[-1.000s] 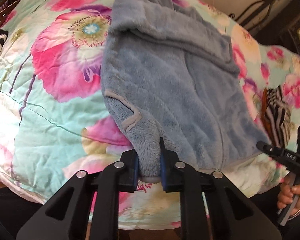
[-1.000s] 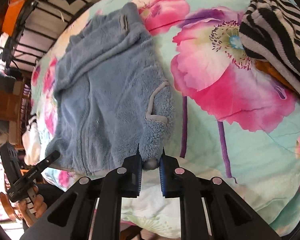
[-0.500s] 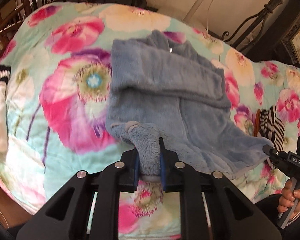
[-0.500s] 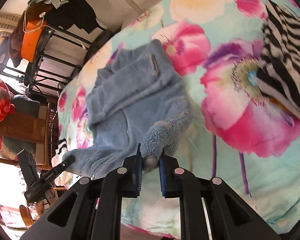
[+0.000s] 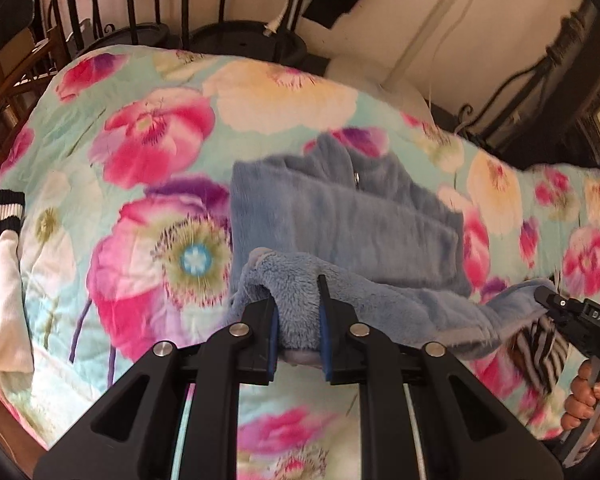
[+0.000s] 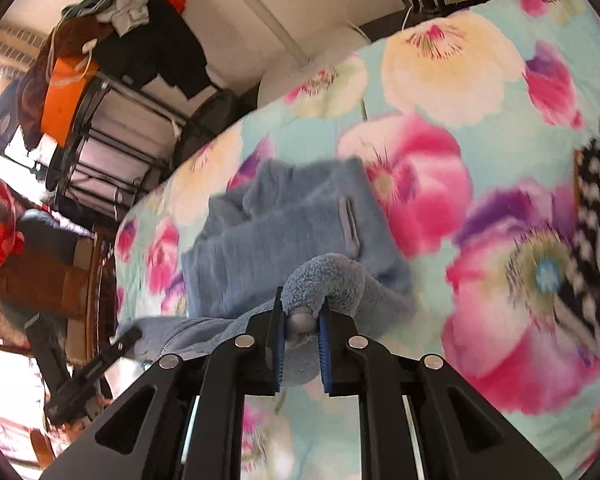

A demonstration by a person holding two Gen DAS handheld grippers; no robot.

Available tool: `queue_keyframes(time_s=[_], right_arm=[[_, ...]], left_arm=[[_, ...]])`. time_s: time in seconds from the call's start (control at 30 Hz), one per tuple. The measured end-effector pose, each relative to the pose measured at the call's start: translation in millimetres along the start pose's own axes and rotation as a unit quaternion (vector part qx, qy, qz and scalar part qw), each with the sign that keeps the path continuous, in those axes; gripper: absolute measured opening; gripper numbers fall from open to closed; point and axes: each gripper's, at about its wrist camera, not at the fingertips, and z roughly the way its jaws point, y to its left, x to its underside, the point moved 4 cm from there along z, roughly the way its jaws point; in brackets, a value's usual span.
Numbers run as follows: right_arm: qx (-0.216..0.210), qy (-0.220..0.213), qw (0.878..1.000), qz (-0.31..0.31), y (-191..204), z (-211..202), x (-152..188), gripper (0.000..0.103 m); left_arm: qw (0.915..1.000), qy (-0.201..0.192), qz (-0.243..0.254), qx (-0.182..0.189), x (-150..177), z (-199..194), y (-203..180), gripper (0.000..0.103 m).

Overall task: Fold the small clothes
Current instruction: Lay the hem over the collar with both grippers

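Left wrist view: I have the left gripper [image 5: 298,320] pinched on one bottom corner of the blue fleece jacket [image 5: 340,216], fleece bunched between the blue pads. At the right edge of this view the right gripper [image 5: 548,300] clamps the opposite hem corner, so the hem hangs as a raised band between my two hands. Right wrist view confirms this: right gripper [image 6: 300,328] pressed on a wad of fleece, left gripper [image 6: 130,336] at the left edge holding the other end. The rest of the jacket [image 6: 284,224] lies flat on the floral quilt [image 5: 148,184], collar end away from me, sleeves already crossed over the chest. Key relation: the lifted hem runs left-right between the claws, and the jacket's long axis runs straight ahead from both, hem to collar. Judgement: the next move is a forward carry of both corners together toward the collar, at equal pace, or the fold will skew. A striped garment [image 6: 596,208] lies right of the jacket, apart from it.
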Motion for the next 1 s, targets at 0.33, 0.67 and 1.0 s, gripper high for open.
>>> queue_keyframes(time_s=[0.33, 0.67, 1.0], right_arm=[[-0.006, -0.035, 0.999, 0.016, 15, 44, -67, 0.014], [0.012, -0.029, 0.999, 0.037, -1, 106, -107, 0.014], [0.016, -0.026, 0.999, 0.045, -9, 138, -118, 0.014]], left_arm=[[0.9993, -0.014, -0.035, -0.007, -64, 36, 7, 0.015], [0.9985, 0.002, -0.049, -0.025, -97, 88, 8, 0.015], [0.9972, 0.014, -0.067, -0.030, -107, 116, 20, 0.015]])
